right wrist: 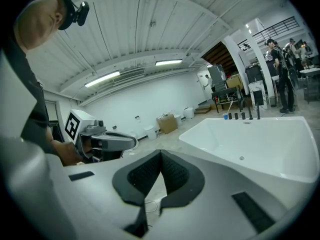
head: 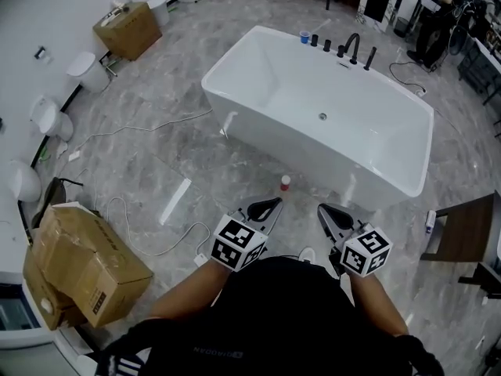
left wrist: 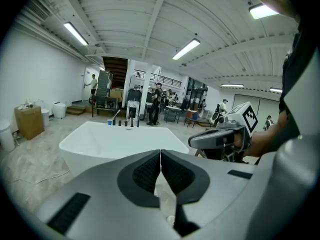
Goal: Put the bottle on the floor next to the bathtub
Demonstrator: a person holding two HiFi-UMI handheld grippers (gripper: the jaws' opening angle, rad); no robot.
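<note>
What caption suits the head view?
Left claw and right claw, both shut, face a bathtub with a bottle beside it.

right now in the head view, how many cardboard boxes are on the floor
2: the far cardboard box at the top left, and the near cardboard box at the bottom left. Another may be partly hidden behind the near one.

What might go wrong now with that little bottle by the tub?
The bottle seems to stand on the floor beside the tub, right ahead of the shut, empty left gripper and right gripper. A step or swing forward might knock it over. A loose cable lies on the floor near the person and might trip them.
</note>
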